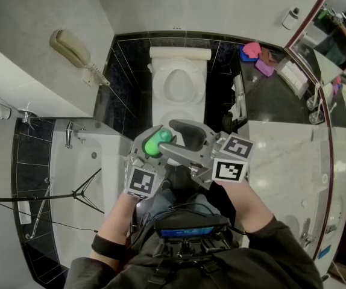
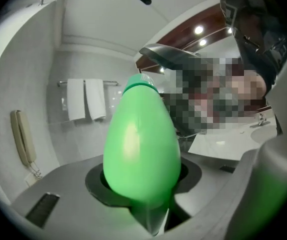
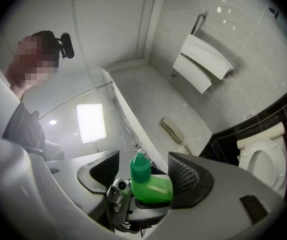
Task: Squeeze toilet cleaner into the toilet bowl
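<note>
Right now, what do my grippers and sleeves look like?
The left gripper and right gripper are grey plastic, each with a white cube bearing black square markers. The right's pads are dark and dotted. Sleeves are dark, black-cuffed on the left.

Green capped cleaner bottle [image 2: 141,144], gripped, before open toilet bowl [image 1: 179,84].

left gripper [image 1: 153,144]: grey | marker cubes [image 1: 141,182]: black-white | sleeves [image 1: 270,244]: dark | wristband [image 1: 108,246]: black
</note>
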Demonstrator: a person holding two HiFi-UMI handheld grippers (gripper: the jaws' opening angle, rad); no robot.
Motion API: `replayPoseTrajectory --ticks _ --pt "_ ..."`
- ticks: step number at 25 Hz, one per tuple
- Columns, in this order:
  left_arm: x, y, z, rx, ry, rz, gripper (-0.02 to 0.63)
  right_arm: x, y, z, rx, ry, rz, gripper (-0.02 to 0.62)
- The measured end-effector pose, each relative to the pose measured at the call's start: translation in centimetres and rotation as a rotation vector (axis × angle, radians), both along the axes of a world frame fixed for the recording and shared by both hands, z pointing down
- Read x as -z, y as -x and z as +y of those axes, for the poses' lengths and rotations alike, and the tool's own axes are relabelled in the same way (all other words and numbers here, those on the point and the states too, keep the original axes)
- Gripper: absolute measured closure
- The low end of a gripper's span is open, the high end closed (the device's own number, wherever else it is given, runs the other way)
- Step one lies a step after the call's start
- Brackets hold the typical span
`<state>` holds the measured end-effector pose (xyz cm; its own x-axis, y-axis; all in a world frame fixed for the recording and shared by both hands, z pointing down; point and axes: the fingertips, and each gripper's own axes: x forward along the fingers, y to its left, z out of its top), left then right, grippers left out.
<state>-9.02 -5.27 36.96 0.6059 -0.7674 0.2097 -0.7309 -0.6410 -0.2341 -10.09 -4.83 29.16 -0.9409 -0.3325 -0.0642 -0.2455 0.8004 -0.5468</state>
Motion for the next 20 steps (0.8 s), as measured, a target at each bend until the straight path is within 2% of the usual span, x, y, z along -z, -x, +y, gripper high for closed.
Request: replayPoseTrajectory --ticks 4,9,11,12,15,20 --pt "-0.1 0.6 -0.8 0.052 -0.027 -0.031 0.417 -0.5 0.5 0.0 0.005 0.076 -0.015 0.286" --pt "-0.5 0.4 -1.1 0.074 -0.036 -0.063 0.417 -1.0 1.1 0.4 0.011 0.107 -0.021 0.334" --pt "-0.6 0.4 -1.1 0.081 -0.036 -0.064 0.417 -1.4 1.0 0.1 -0.011 0.106 -0.001 0.44" --pt "-0.6 0.4 -1.1 0.084 -0.034 -0.066 0.417 -1.5 1.0 0.0 -0.019 0.101 0.009 0.449" --pt "-0.8 0.4 -1.1 0.066 -0.039 -0.08 0.417 -1.6 1.0 -0.1 -0.022 0.085 0.021 0.448" --pt "-0.7 0.2 -0.7 0.04 0.007 -0.047 0.417 -1.4 1.1 0.1 -0.009 0.064 0.007 0.448"
